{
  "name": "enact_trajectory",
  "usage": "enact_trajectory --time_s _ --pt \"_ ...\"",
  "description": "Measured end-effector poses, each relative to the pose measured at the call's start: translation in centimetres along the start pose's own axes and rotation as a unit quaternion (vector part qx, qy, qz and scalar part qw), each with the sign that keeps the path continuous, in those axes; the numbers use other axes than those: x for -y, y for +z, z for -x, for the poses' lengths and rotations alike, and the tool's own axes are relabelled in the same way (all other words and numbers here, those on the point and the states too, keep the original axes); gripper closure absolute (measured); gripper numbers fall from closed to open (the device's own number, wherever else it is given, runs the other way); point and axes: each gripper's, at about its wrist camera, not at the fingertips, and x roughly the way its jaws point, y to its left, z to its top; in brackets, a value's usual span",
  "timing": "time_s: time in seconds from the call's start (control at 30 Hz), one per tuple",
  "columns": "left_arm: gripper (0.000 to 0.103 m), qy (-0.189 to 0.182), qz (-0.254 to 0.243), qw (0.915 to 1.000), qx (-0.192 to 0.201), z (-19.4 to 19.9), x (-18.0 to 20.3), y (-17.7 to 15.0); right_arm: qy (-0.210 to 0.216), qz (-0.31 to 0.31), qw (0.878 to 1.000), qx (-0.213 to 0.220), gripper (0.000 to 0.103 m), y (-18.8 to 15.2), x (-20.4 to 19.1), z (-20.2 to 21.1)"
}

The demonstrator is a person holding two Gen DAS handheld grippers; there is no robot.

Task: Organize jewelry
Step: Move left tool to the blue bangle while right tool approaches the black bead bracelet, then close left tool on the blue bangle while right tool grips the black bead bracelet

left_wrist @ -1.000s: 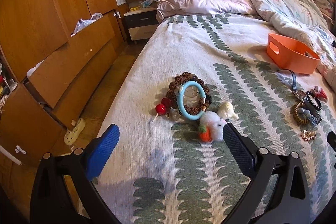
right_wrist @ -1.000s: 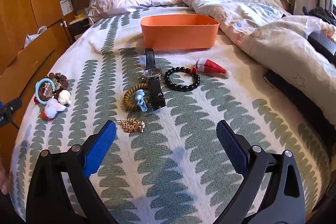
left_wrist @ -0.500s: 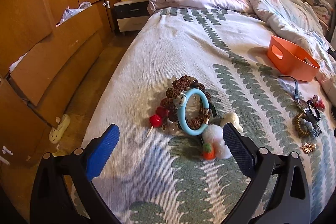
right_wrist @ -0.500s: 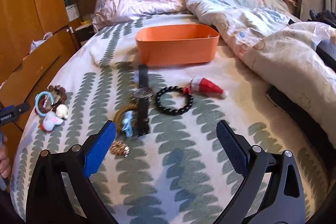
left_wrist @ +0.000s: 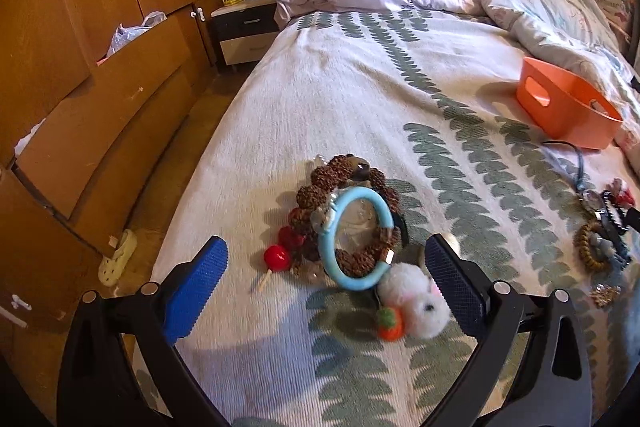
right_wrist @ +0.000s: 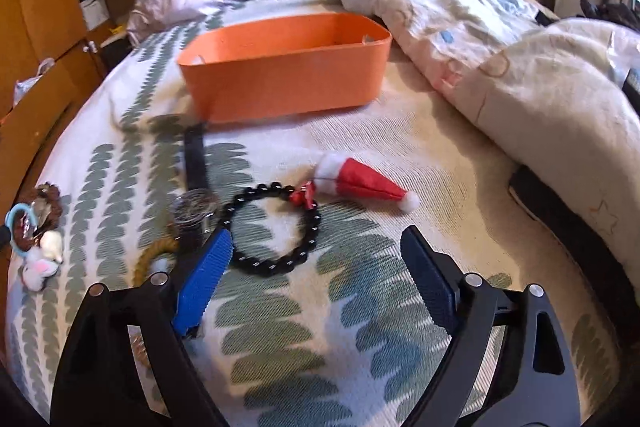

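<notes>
In the left wrist view a light blue bangle (left_wrist: 352,233) lies on a brown bead bracelet (left_wrist: 320,183), with a red cherry pin (left_wrist: 277,257) and a white plush charm (left_wrist: 416,301) beside them. My left gripper (left_wrist: 326,285) is open just short of this pile. In the right wrist view a black bead bracelet (right_wrist: 276,227) with a red Santa hat charm (right_wrist: 360,183) lies on the bed. My right gripper (right_wrist: 316,275) is open right over it. A watch (right_wrist: 196,203) and a tan braided ring (right_wrist: 154,259) lie to its left. The orange bin (right_wrist: 288,75) stands behind.
A rumpled duvet (right_wrist: 500,39) covers the right and far side of the bed. Wooden drawers (left_wrist: 92,107) and a nightstand (left_wrist: 244,27) stand off the bed's left edge. A small gold piece (left_wrist: 606,294) lies near the second pile.
Both grippers have moved forward and down toward their piles. The right one now hovers over the black bead bracelet; the left one is closer to the blue bangle.
</notes>
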Motion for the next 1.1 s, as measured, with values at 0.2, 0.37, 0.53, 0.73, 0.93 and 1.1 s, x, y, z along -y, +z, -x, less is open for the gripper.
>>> enact_trajectory --time_s 0.2,0.37,0.53,0.73,0.93,1.1 --pt "0.005 -0.002 -0.008 1.0 -0.003 -1.1 0.0 0.2 -0.019 0.029 0.999 -0.006 0.024 1.2 -1.3 -2.1" --pt "0.005 -0.004 -0.018 0.9998 -0.009 -2.0 0.1 0.1 -0.026 0.033 0.999 -0.022 0.033 1.1 -1.6 -3.8" --pt "0.005 -0.005 -0.011 0.9998 -0.013 -2.7 -0.5 0.3 -0.025 0.017 0.999 -0.017 0.033 1.1 -1.0 -3.5" --pt "0.022 -0.018 0.003 0.9997 -0.017 -3.1 -1.5 0.4 -0.026 0.014 0.999 -0.016 0.033 0.8 -0.8 -3.5" --pt "0.034 -0.026 -0.001 0.9993 -0.028 -3.7 -1.2 0.0 -0.027 0.016 0.999 -0.014 0.033 0.7 -0.8 -3.6" --pt "0.052 -0.036 -0.006 0.9989 -0.03 -4.0 -1.1 -0.2 -0.034 0.027 0.999 -0.015 0.037 0.5 -1.4 -3.7"
